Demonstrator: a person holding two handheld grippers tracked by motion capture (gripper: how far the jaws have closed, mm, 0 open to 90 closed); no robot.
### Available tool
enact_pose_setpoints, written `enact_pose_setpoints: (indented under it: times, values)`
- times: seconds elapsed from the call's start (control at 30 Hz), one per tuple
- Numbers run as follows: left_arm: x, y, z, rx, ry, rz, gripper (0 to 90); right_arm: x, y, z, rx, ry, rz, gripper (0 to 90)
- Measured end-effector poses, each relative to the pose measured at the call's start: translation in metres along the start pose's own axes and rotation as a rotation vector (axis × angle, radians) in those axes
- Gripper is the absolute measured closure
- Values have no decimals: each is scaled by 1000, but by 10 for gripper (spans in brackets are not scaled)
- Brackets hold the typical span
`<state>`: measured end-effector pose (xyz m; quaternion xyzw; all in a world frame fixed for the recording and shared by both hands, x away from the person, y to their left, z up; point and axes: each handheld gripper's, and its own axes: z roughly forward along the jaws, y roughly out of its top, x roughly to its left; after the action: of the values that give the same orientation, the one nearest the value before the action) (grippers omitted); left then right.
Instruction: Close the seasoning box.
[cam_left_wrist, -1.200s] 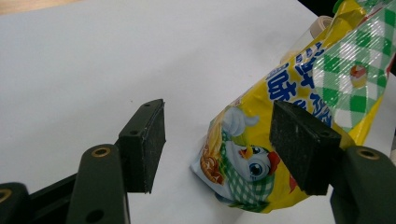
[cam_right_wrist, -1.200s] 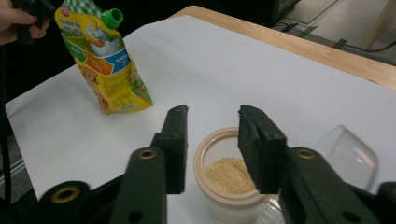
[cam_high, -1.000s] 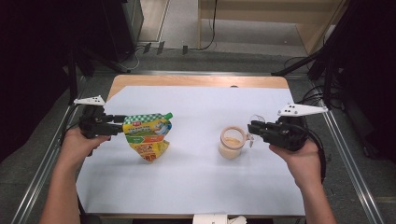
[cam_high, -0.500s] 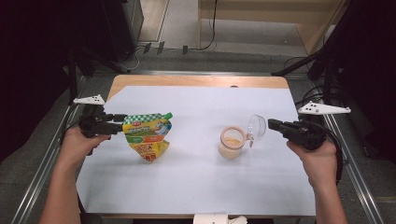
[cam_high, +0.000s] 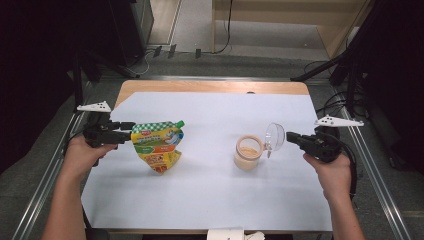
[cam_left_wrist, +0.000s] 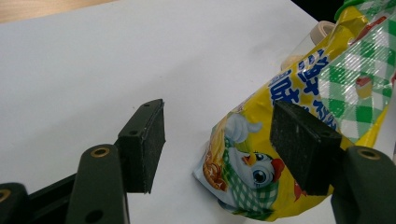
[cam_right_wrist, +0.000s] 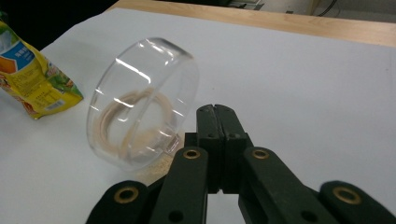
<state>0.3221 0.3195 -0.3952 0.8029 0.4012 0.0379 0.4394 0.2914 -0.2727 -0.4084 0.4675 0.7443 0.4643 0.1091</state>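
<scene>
A yellow and green spouted pouch (cam_high: 157, 145) stands tilted on the white sheet at the left. My left gripper (cam_high: 127, 126) is at its upper left corner. In the left gripper view the gripper (cam_left_wrist: 226, 140) stands open: the pouch (cam_left_wrist: 261, 154) lies behind one pad and bare sheet shows before the other. A small jar (cam_high: 247, 152) of beige powder stands right of centre, its clear hinged lid (cam_high: 275, 136) flipped up. My right gripper (cam_high: 291, 136) sits just right of the lid, shut on nothing. In the right gripper view its closed tips (cam_right_wrist: 215, 111) lie beside the lid (cam_right_wrist: 140, 116).
A white sheet (cam_high: 210, 200) covers the wooden table (cam_high: 200, 86). Metal rails (cam_high: 372, 165) run along both sides, with cables (cam_high: 335, 102) at the right. The jar's rim (cam_left_wrist: 322, 30) peeks past the pouch in the left gripper view. Dark furniture stands behind.
My right gripper has drawn back to the right, away from the jar, and sunk a little. The clear lid stays up. The left gripper and pouch have not moved.
</scene>
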Motion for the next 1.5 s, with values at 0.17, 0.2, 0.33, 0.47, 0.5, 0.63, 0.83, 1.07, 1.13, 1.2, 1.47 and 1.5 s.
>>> enact_pose_setpoints:
  times: [0.17, 0.2, 0.33, 0.47, 0.5, 0.63, 0.83, 1.07, 1.13, 1.2, 1.47, 1.5]
  values:
    - [0, 0, 0, -1, 0, -1, 367, 3, -5, 10, 27, 7, -6, 900]
    - [0, 0, 0, 1, 1, -1, 366, 3, -6, 11, 32, 11, -4, 900]
    - [1, -1, -1, -8, -1, -5, 366, 7, -6, 16, 39, 29, -13, 900]
    - [2, -1, -1, -1, 4, -7, 365, 12, -6, 19, 44, 39, -20, 900]
    - [2, -1, 0, -2, 2, -10, 365, 13, -6, 20, 44, 39, -25, 900]
    - [1, -1, 1, 5, 6, -7, 365, 17, -5, 20, 46, 49, -31, 900]
    - [1, -1, 1, 8, 6, -4, 365, 25, -5, 22, 52, 61, -49, 900]
    - [1, -1, 1, 8, 7, -5, 364, 27, -5, 23, 53, 65, -62, 866]
    - [1, -1, 1, 8, 7, -6, 364, 26, -5, 23, 54, 65, -66, 847]
    - [1, -1, 1, 6, 8, -7, 364, 25, -5, 23, 54, 62, -68, 825]
    - [1, -1, 0, 6, 8, -8, 364, 16, -8, 23, 59, 55, -71, 685]
    - [1, -1, 1, 5, 9, -9, 364, 15, -9, 23, 59, 53, -71, 680]
